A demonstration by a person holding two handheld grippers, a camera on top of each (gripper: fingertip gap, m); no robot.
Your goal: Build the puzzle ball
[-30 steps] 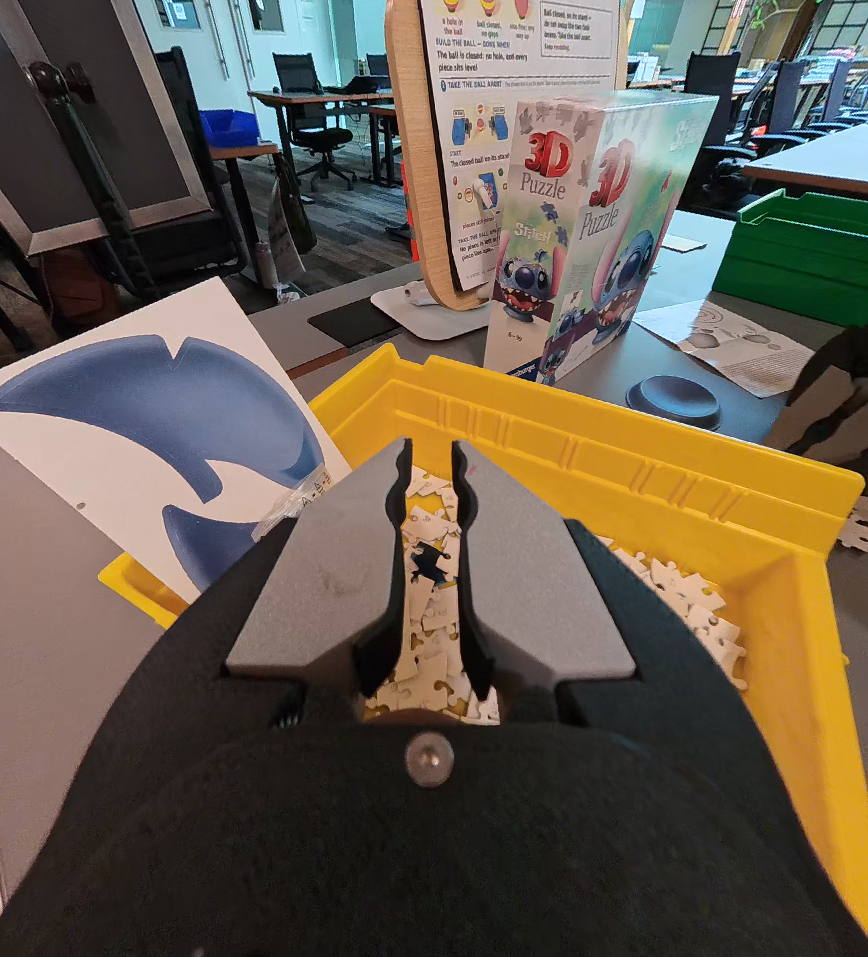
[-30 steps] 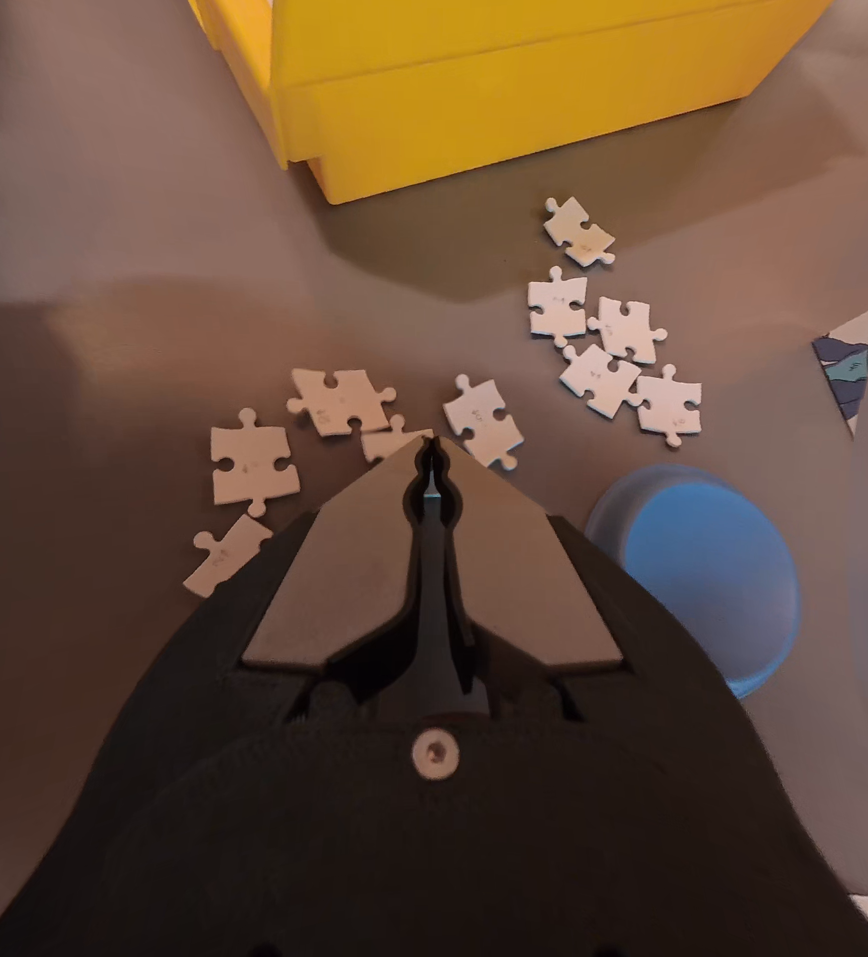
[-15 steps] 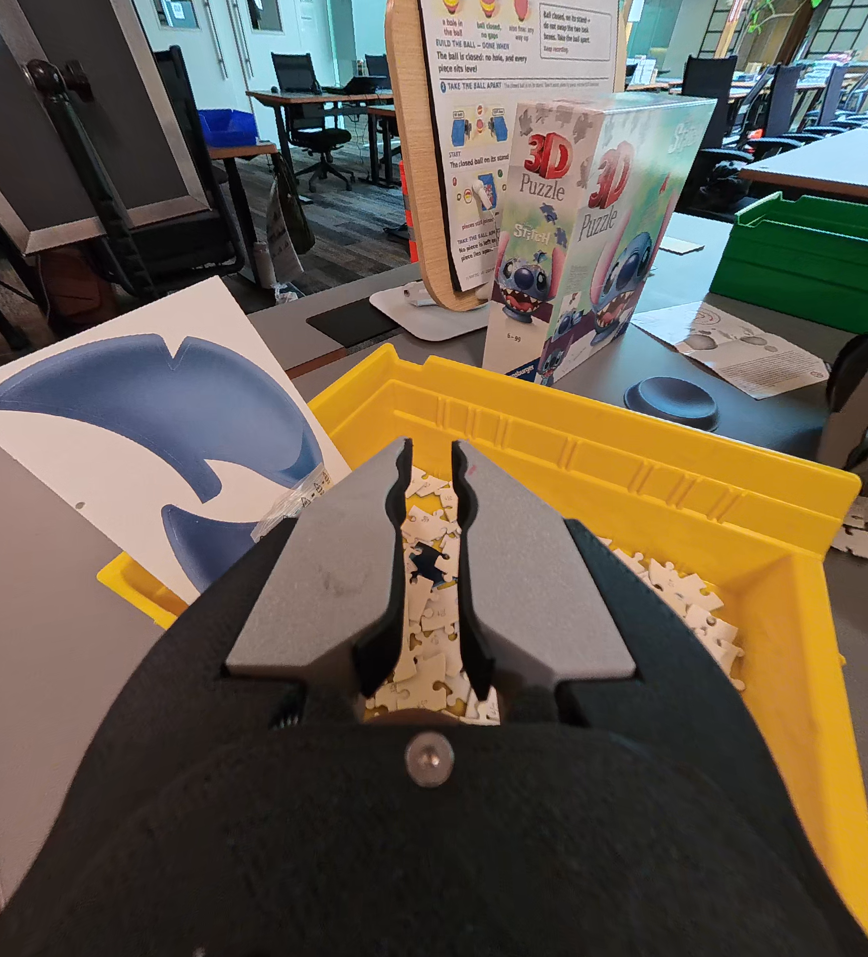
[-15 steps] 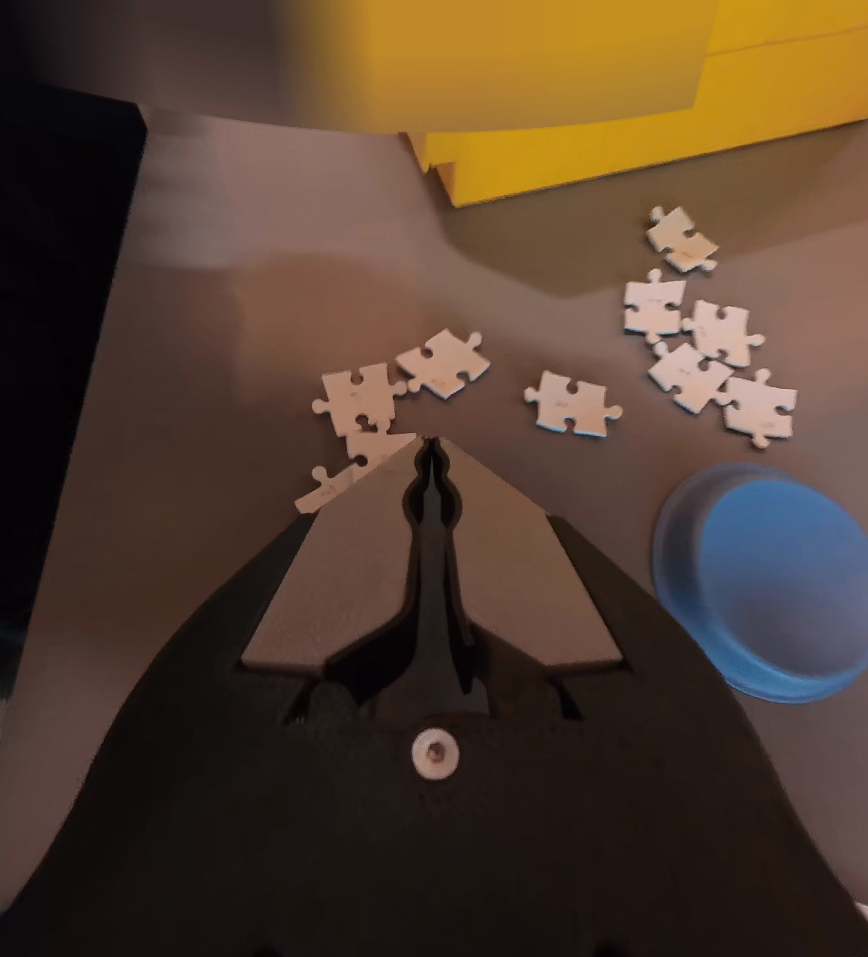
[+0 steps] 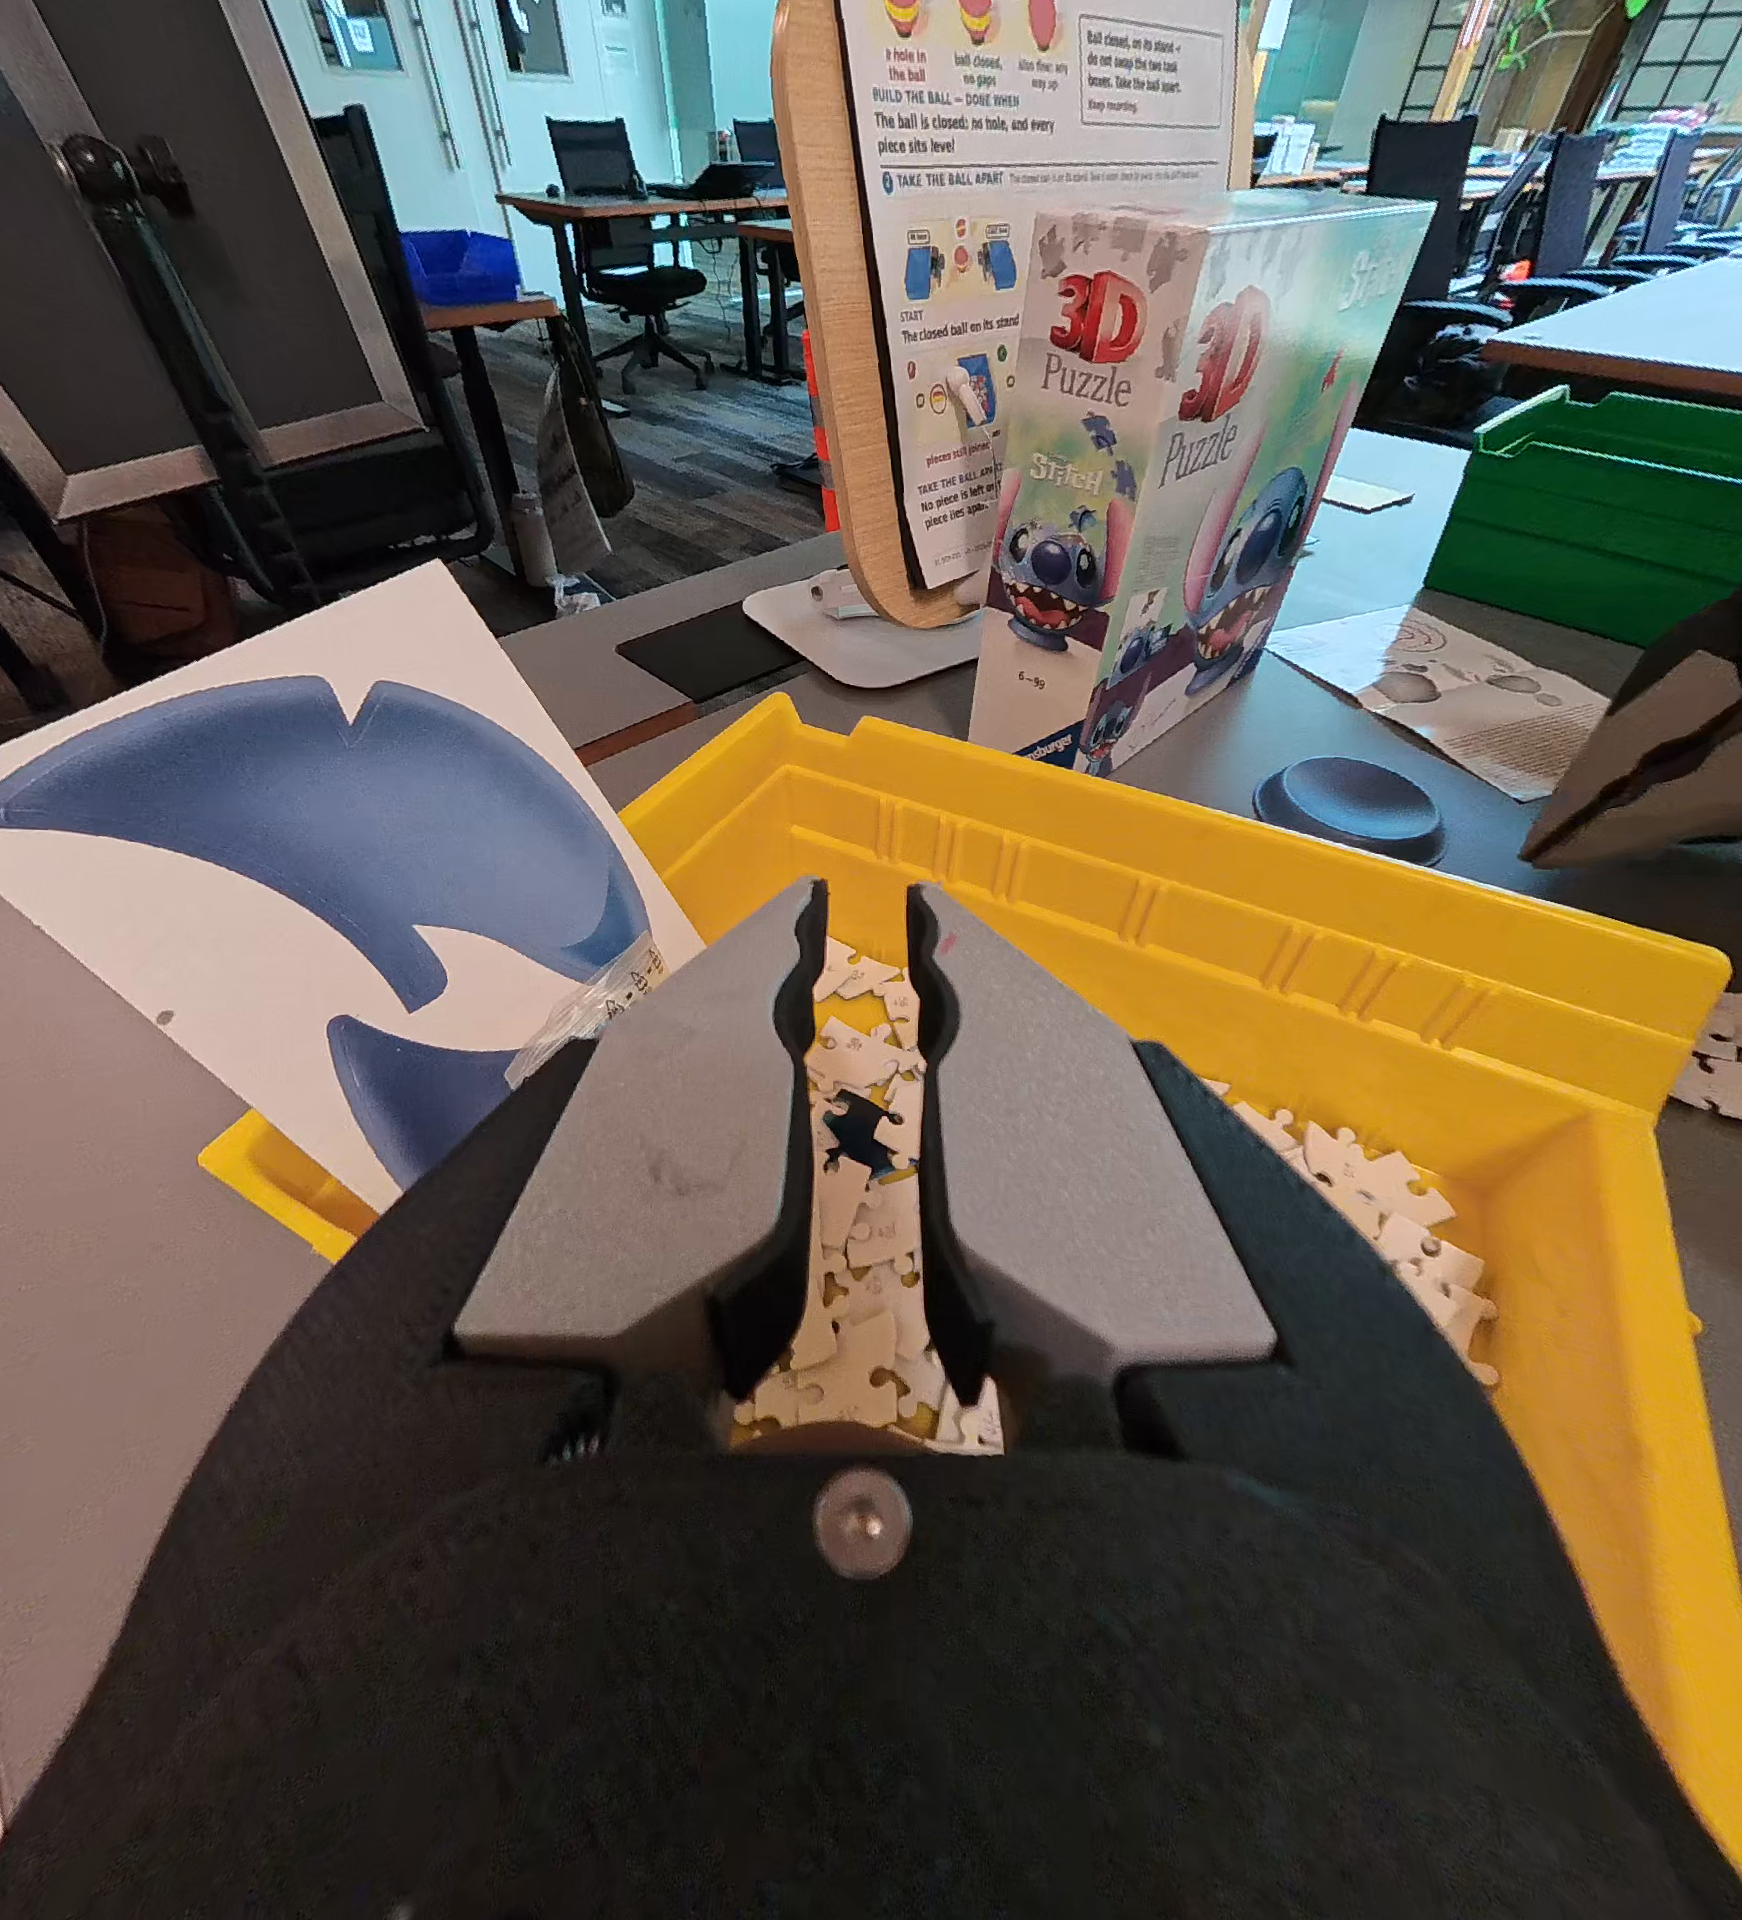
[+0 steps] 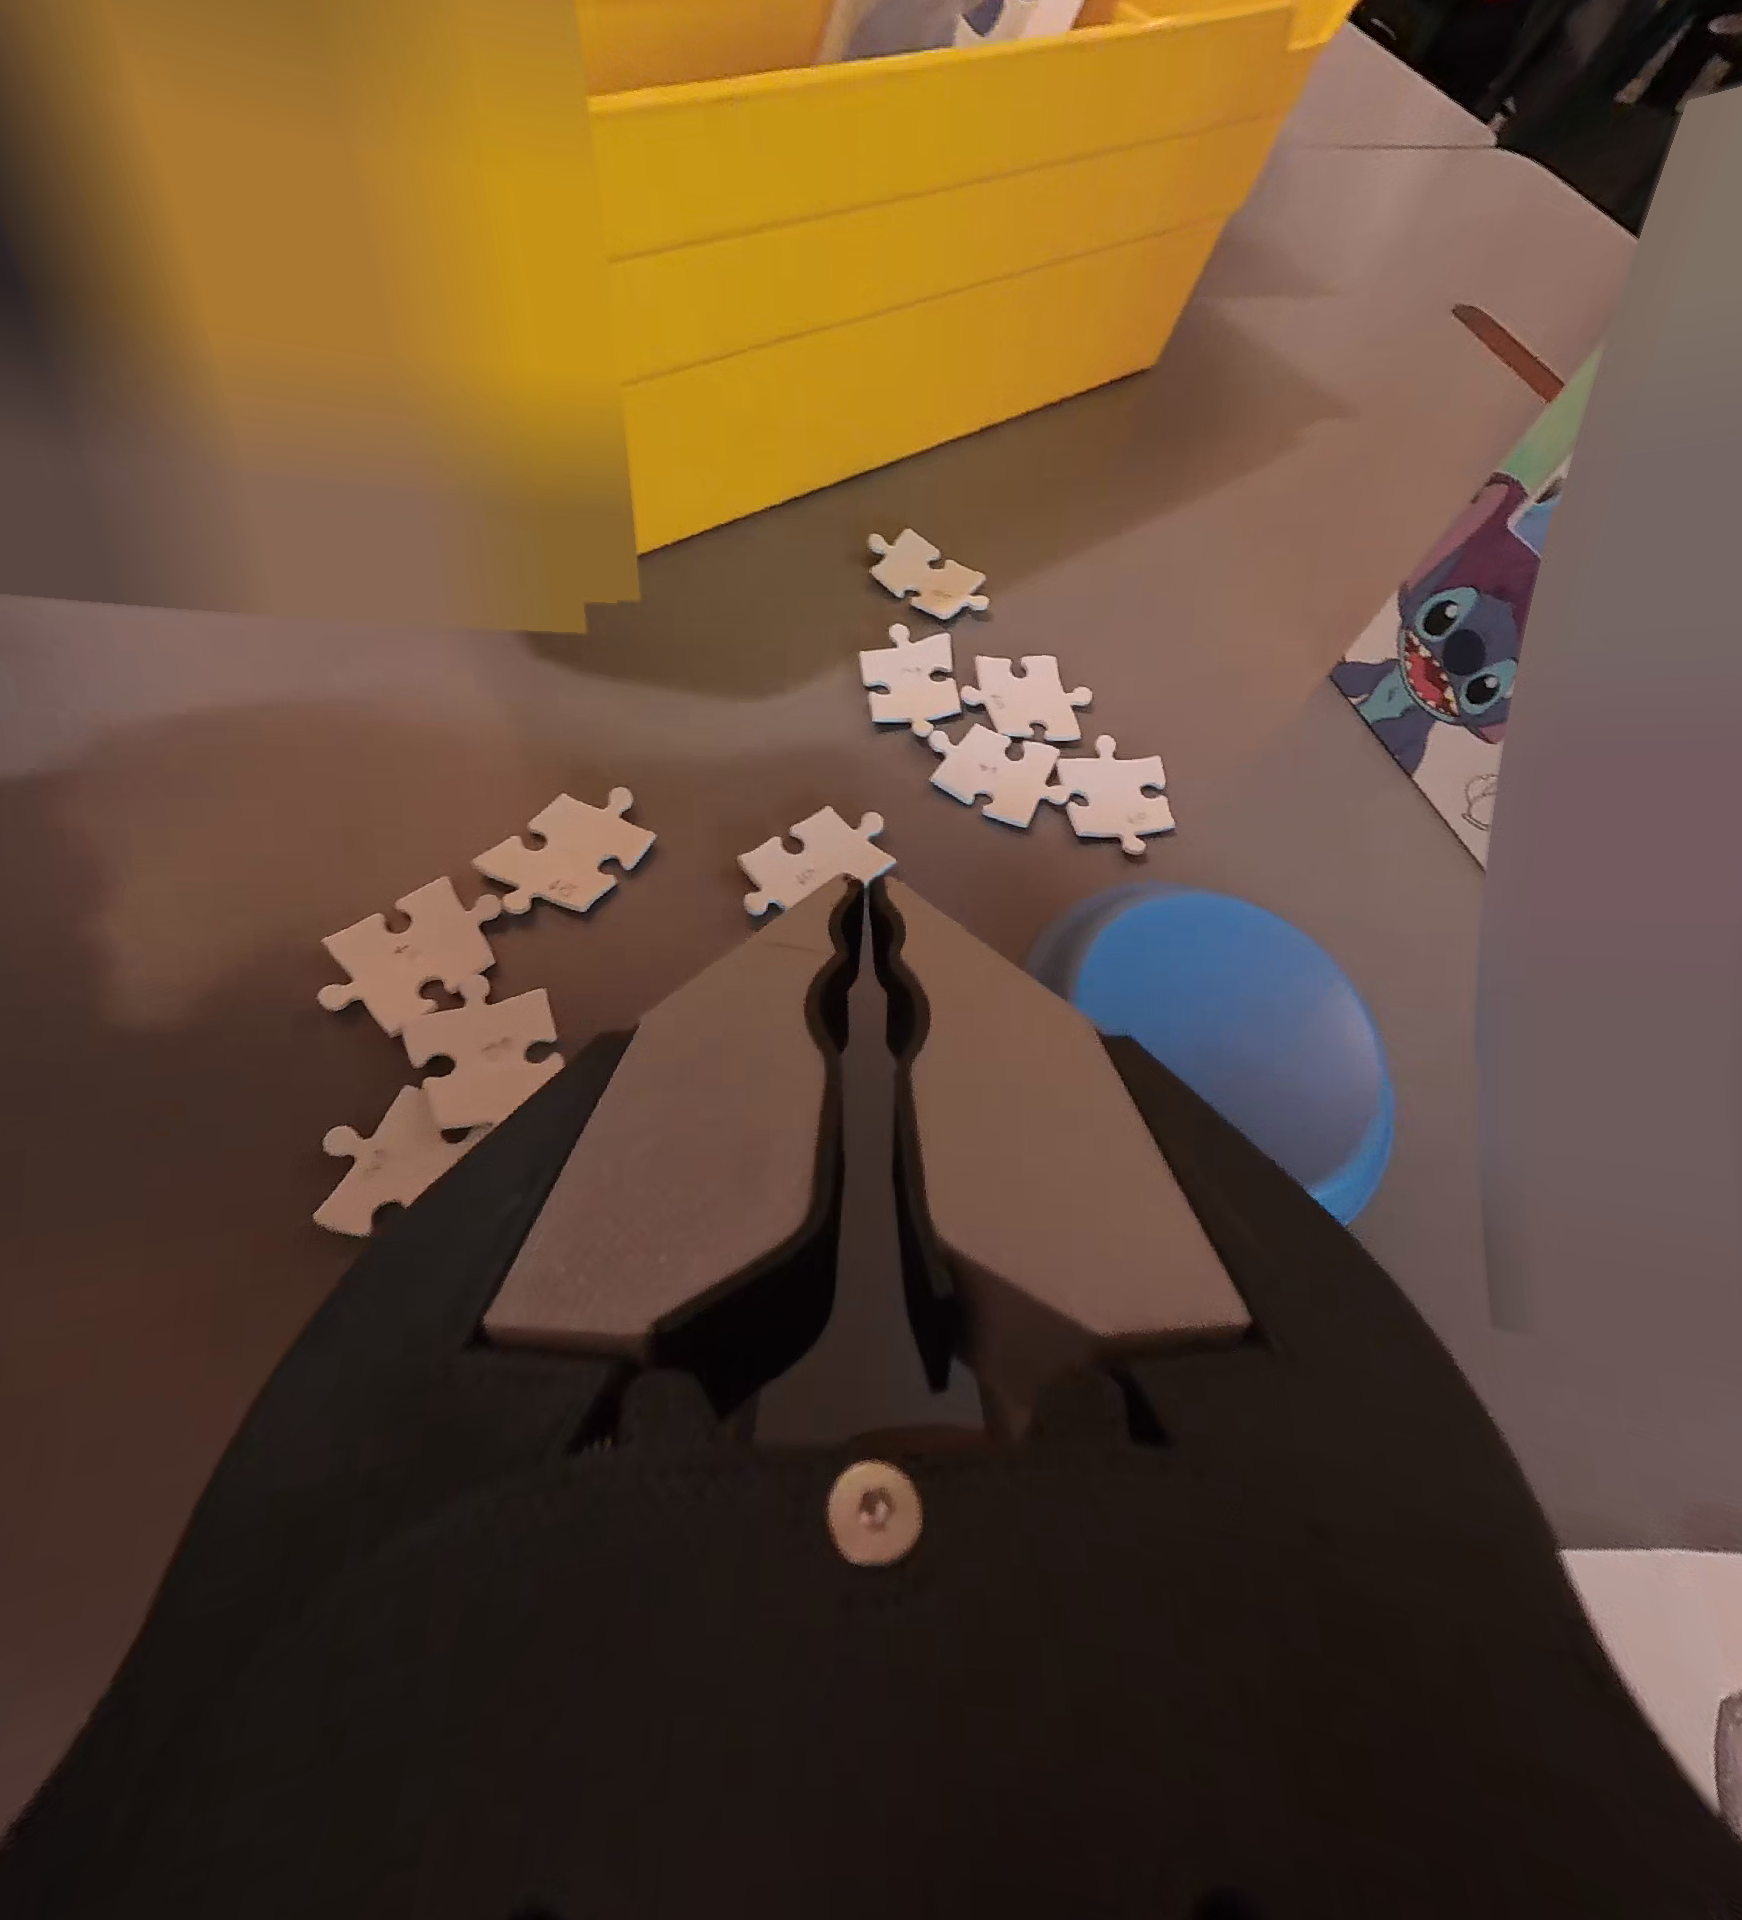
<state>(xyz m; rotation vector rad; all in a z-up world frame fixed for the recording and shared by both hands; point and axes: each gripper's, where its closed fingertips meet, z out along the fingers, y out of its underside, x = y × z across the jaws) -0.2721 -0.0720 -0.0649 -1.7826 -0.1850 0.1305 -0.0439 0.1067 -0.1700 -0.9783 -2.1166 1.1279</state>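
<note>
My left gripper (image 5: 859,904) is open and empty, and hangs over the yellow bin (image 5: 1262,935), which holds several white puzzle pieces (image 5: 1366,1195). My right gripper (image 6: 865,888) is shut, low over the grey table. Its tips are at the edge of a loose white piece (image 6: 813,857); I cannot tell if they touch it. Several more white pieces lie to its left (image 6: 441,987) and beyond it to the right (image 6: 1012,727). A blue dome stand (image 6: 1220,1039) sits just right of the fingers. The right gripper also shows in the left wrist view (image 5: 1677,769).
The puzzle box (image 5: 1189,468) and an instruction board (image 5: 950,260) stand behind the bin. A white sheet with blue shapes (image 5: 275,852) leans on the bin's left. A green bin (image 5: 1625,509) and a paper leaflet (image 5: 1469,696) lie far right. Tip to tip, the grippers are about 30 centimeters apart.
The right gripper has stayed shut and swung across the loose pieces, from the left group towards the piece beside the blue stand. The left gripper has not moved.
</note>
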